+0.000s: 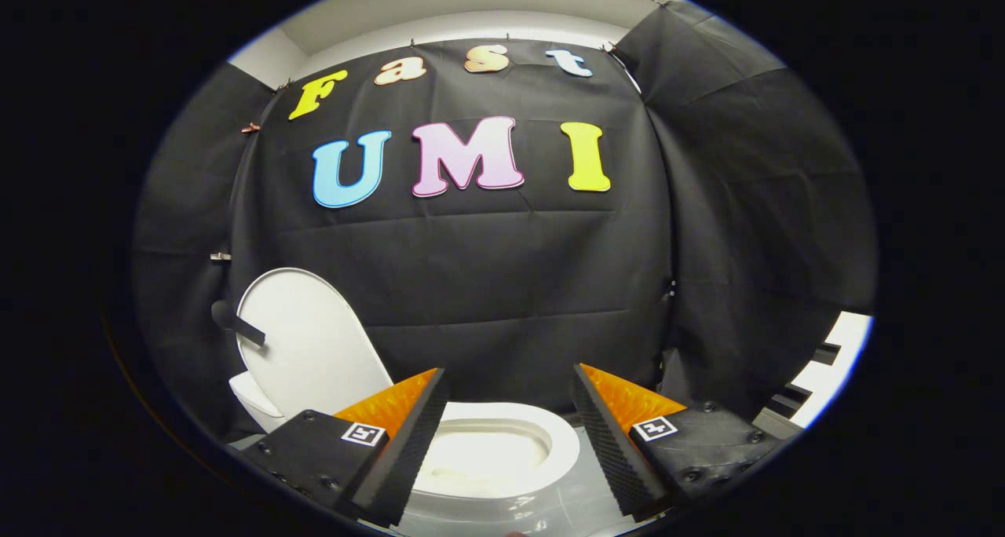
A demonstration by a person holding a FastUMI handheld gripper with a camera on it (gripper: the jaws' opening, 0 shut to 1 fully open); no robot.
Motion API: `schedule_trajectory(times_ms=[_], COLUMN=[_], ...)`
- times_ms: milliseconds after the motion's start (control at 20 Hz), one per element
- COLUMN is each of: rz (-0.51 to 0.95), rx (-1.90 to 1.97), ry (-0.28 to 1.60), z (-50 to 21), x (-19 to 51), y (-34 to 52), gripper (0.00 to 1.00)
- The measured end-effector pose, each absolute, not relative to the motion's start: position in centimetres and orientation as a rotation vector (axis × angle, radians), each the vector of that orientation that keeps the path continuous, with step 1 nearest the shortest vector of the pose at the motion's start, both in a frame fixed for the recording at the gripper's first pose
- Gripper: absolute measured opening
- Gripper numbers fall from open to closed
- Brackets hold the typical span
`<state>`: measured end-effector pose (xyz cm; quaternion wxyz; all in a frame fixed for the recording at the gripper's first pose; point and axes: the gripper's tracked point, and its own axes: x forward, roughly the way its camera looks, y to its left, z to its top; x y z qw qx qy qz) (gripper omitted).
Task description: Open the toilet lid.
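Black cloth closed off the far side of the booth, with a strip of pale wall above it and a sliver of bright white floor off to the right. Low in the scene sat the white ceramic toilet bowl [550, 451], its oval opening bare just beyond my fingers. The smooth white oval toilet lid [314, 348] already stood raised at the left, tilted back toward the cloth, with a short dark handle-like bar [239, 326] jutting from its far left edge. I couldn't tell whether the lid rested against anything behind it.

My two-finger gripper with orange wedges and black ribbed pads [510, 435] hung spread wide with nothing between the fingers, the bowl showing through the gap. It touched neither lid nor rim.

I judged the lift itself done, and what remained was a clean exit. To do that well, I would have kept the fingers spread, drawn the tool straight back toward the near side, and steered clear of the left, since a knock on the lid there could tip it forward onto the bowl.
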<state>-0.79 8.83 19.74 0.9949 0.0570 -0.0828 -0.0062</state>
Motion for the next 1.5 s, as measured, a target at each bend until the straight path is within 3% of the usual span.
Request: schedule_trajectory(times_ms=[450,1500], rz=[-0.001,0.009], rx=[0.104,0.075], ry=[-0.13,-0.157], z=[15.7,16.6], x=[-0.9,-1.0], y=[7.9,8.4], gripper=[0.98,0.98])
